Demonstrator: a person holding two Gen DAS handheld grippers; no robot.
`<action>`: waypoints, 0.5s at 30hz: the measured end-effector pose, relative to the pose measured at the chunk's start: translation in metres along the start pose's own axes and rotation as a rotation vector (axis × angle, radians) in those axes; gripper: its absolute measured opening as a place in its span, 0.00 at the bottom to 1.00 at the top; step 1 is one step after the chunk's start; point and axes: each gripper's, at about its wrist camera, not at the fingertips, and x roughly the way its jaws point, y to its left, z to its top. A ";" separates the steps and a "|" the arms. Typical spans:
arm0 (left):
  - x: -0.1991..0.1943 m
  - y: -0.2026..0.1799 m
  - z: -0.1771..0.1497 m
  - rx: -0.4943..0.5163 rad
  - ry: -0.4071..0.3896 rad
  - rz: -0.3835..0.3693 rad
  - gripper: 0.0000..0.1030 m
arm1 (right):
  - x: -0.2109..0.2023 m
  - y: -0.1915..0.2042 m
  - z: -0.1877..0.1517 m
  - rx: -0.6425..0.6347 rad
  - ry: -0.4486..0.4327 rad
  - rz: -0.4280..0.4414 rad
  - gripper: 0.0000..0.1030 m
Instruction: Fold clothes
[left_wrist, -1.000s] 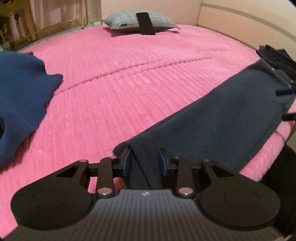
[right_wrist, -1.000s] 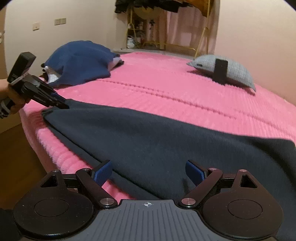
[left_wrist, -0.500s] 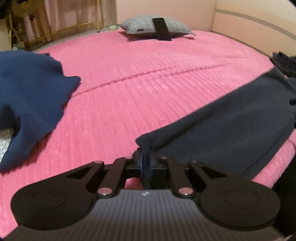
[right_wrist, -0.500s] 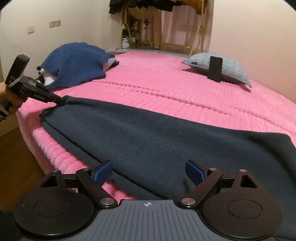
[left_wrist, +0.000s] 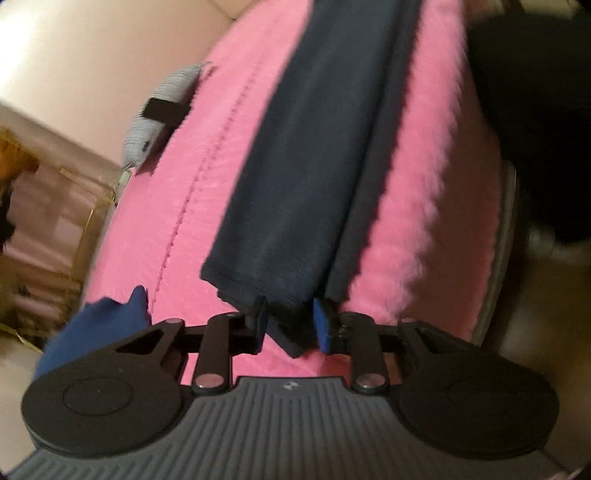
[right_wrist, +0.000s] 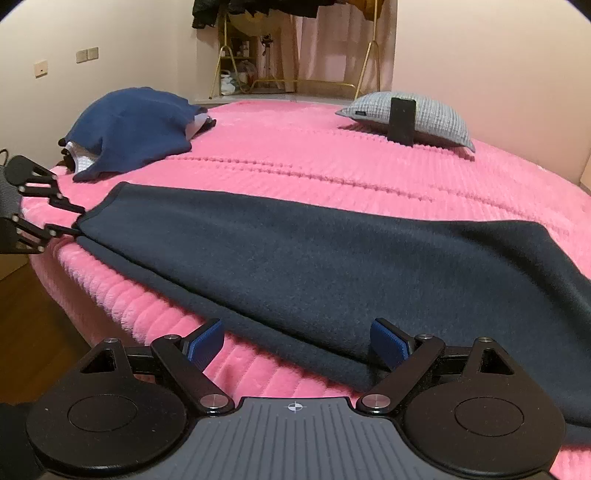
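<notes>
- I can read no words, brands or numbers in either view.
- The only sign is a small round crosshair mark, behind my fingers on the ribbed grey body of my right gripper.
- A like mark sits in the same spot on my left gripper, too blurred to make out.

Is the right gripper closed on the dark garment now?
No, the right gripper stands wide open, its blue pads apart over the near edge of the dark garment on the pink bed cover.
</notes>
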 end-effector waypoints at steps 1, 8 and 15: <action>0.002 -0.003 0.001 0.034 0.003 0.011 0.22 | -0.002 0.000 0.000 -0.003 -0.002 -0.002 0.86; -0.012 -0.002 -0.007 0.074 -0.016 0.118 0.05 | -0.019 -0.010 -0.009 0.021 -0.007 -0.052 0.86; 0.000 -0.016 -0.019 0.033 0.021 0.063 0.05 | -0.018 -0.026 -0.022 0.089 0.030 -0.088 0.86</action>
